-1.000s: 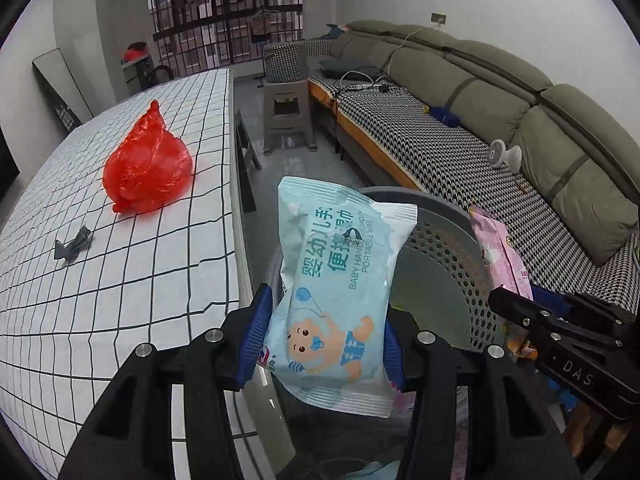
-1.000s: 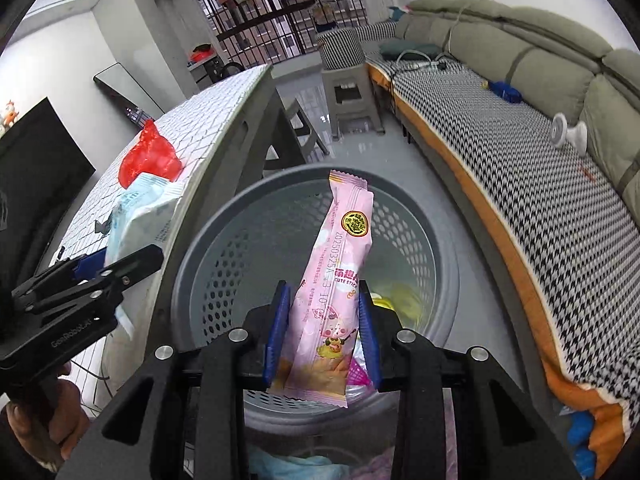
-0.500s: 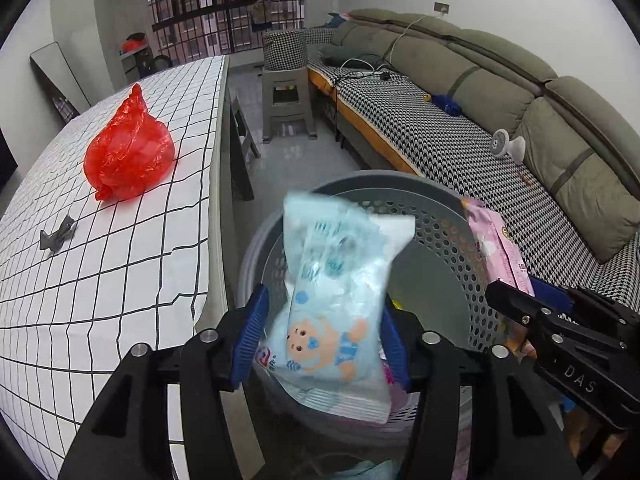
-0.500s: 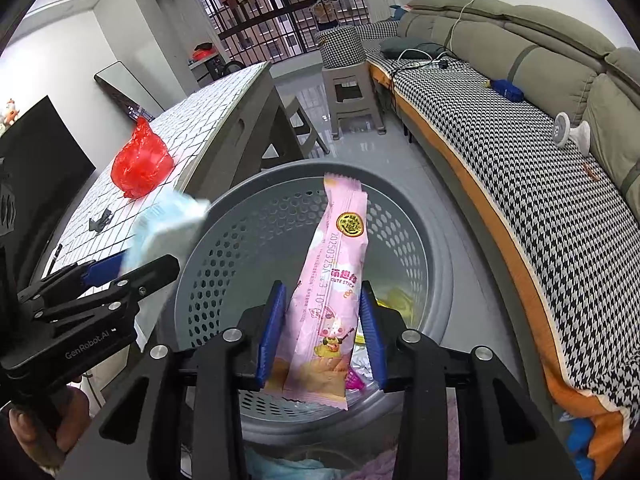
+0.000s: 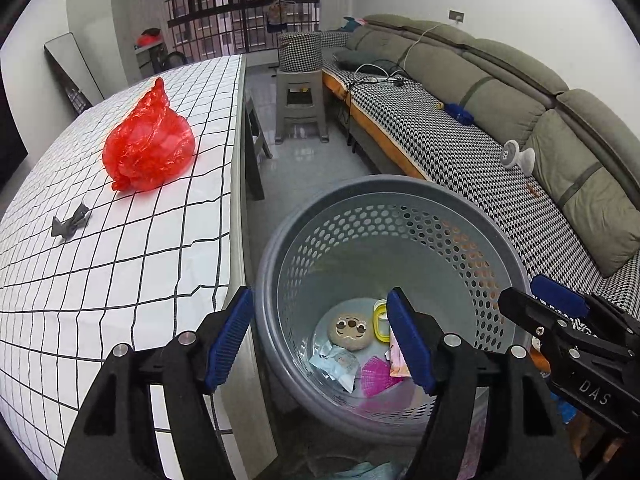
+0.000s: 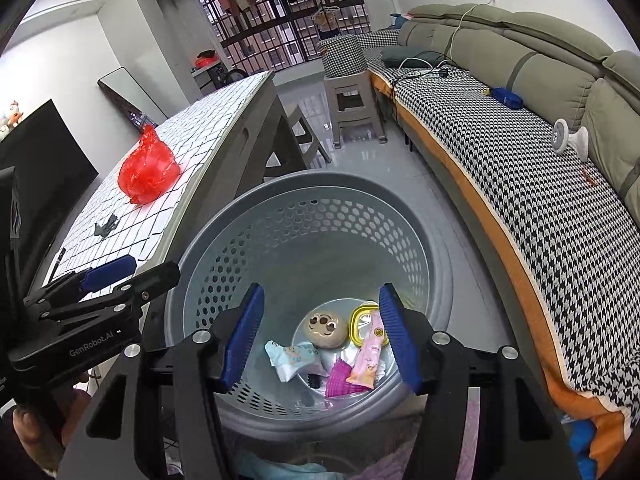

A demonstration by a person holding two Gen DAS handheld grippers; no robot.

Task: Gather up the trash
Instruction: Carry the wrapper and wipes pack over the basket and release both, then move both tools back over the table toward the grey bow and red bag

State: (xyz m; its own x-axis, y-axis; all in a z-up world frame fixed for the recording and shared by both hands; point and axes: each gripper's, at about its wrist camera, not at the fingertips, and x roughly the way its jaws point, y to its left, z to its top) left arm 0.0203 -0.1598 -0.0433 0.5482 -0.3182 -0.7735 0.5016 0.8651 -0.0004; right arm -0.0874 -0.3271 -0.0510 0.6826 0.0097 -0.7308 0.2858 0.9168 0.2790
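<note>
Drop step done: left gripper [image 5: 320, 336] and right gripper [image 6: 320, 336] just opened wide, empty, over basket [image 6: 424, 216]; wipes pack [image 6: 294, 364] and pink wrapper [image 6: 370, 356] inside; next, red bag [image 5: 148, 148] on table [image 5: 120, 280].

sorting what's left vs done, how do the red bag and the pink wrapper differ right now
The red bag sits on the checked table; the pink wrapper lies at the bottom of the grey basket.
The red bag is bulging, with its top gathered to a point; the pink wrapper is a flat, narrow strip.
The red bag is plain translucent plastic; the pink wrapper is printed.
Neither is in a gripper: the left gripper and right gripper stand open.
</note>
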